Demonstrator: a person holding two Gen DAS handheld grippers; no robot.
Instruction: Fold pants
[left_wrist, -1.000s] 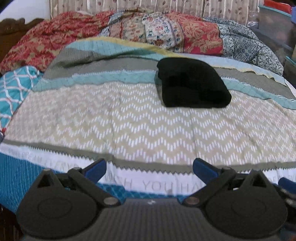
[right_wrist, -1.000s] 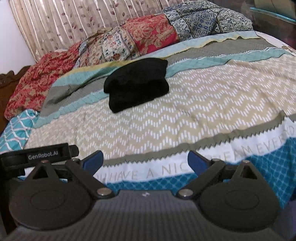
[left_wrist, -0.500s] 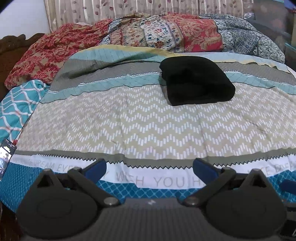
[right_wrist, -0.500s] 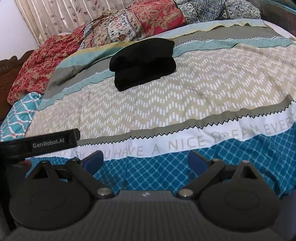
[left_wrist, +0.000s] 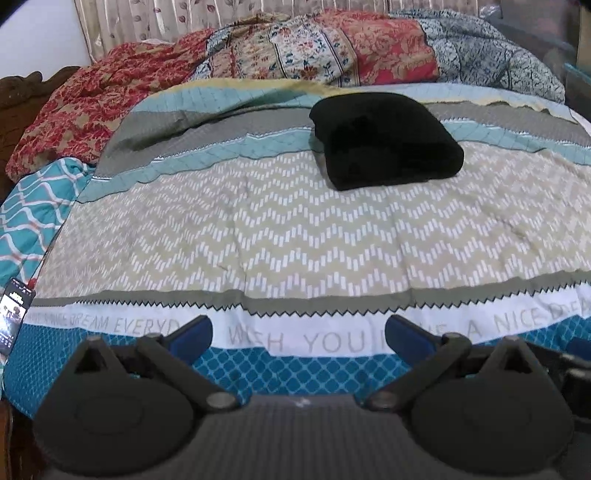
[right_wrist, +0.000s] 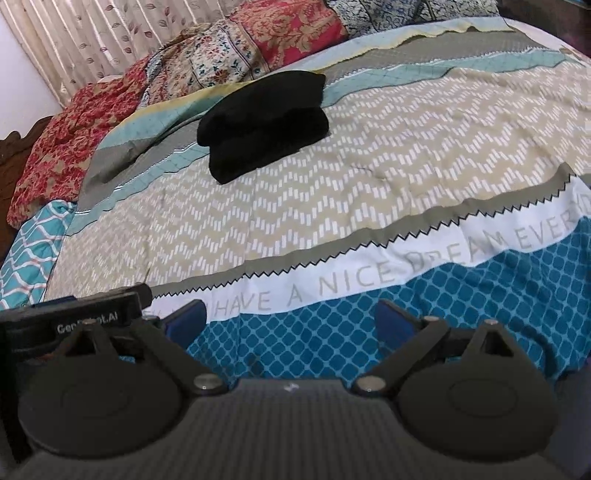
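Note:
The black pants (left_wrist: 384, 138) lie folded into a thick compact bundle on the patterned bedspread (left_wrist: 280, 229), toward the far side of the bed. They also show in the right wrist view (right_wrist: 264, 123). My left gripper (left_wrist: 297, 336) is open and empty, held over the bed's near edge, well short of the pants. My right gripper (right_wrist: 290, 325) is open and empty too, also at the near edge, far from the pants.
A rumpled red and floral quilt (left_wrist: 258, 62) is heaped along the far side below a curtain (right_wrist: 122, 40). A phone (left_wrist: 13, 314) lies at the bed's left edge. The left gripper's body (right_wrist: 74, 321) shows at the left of the right wrist view.
Both grippers have drawn back and up from the bed, so more of the near blue border shows. The pants have not moved.

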